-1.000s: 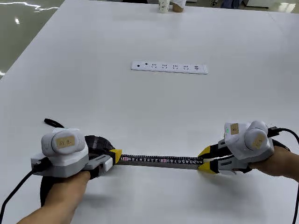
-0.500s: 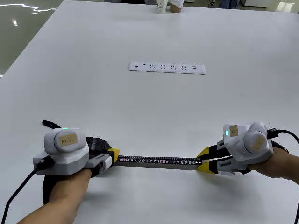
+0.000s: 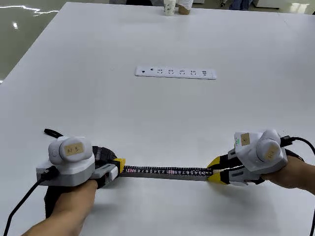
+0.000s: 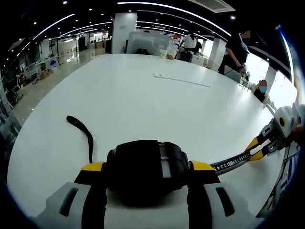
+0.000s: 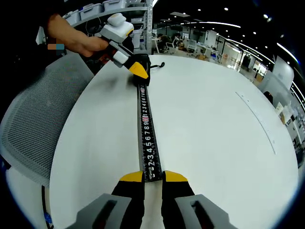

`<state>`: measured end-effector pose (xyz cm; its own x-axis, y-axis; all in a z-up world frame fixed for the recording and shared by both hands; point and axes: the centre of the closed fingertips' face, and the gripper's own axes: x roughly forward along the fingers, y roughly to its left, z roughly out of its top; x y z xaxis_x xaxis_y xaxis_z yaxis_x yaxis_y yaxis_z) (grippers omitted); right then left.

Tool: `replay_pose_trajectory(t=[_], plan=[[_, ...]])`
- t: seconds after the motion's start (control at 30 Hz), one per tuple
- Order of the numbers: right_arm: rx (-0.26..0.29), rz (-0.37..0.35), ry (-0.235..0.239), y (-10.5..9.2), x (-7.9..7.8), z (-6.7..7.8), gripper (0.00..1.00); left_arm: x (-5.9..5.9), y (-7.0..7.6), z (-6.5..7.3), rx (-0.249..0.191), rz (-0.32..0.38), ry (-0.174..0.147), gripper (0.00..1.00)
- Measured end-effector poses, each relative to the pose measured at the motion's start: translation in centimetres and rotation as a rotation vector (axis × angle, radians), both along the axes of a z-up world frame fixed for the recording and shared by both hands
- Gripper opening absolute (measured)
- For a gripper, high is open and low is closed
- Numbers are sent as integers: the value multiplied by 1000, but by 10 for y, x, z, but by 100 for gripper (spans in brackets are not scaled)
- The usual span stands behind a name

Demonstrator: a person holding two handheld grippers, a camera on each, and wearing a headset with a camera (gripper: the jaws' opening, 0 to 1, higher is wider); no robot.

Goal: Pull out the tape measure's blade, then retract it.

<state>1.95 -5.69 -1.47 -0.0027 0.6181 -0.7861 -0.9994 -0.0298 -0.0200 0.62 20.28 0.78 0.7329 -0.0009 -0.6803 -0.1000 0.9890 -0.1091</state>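
A black tape measure case sits clamped between the yellow-tipped jaws of my left gripper near the table's front left. Its dark numbered blade runs flat along the table to my right gripper, which is shut on the blade's end. In the right gripper view the blade stretches away from my right gripper toward the case in the left gripper. A black wrist strap trails from the case. The left gripper view shows the blade reaching the right gripper.
A white power strip lies across the middle of the white table. Cups stand at the far edge. A grey mesh chair sits beside the table. People stand beyond the far end.
The blade's visible length between the grippers is about the same or slightly shorter. Both grippers keep their holds; the small shifts look like camera movement.
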Motion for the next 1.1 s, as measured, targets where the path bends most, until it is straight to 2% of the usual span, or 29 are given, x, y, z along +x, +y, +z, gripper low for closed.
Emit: replay_pose_trajectory(t=[0.17,0.27,0.4,0.63,1.1], plan=[[-4,1,-2,-1,0,-1,9,0,1,0,4,-2,5,62],[-5,-2,-2,-2,1,-1,9,0,2,-1,-5,-3,24,62],[-9,-1,-6,-2,0,0,9,0,2,-1,-6,-8,28,61],[-12,-6,-9,-2,1,-1,9,0,3,-1,-9,-20,15,60],[-16,-11,-9,-1,0,0,9,-2,2,-1,-18,-19,14,60]])
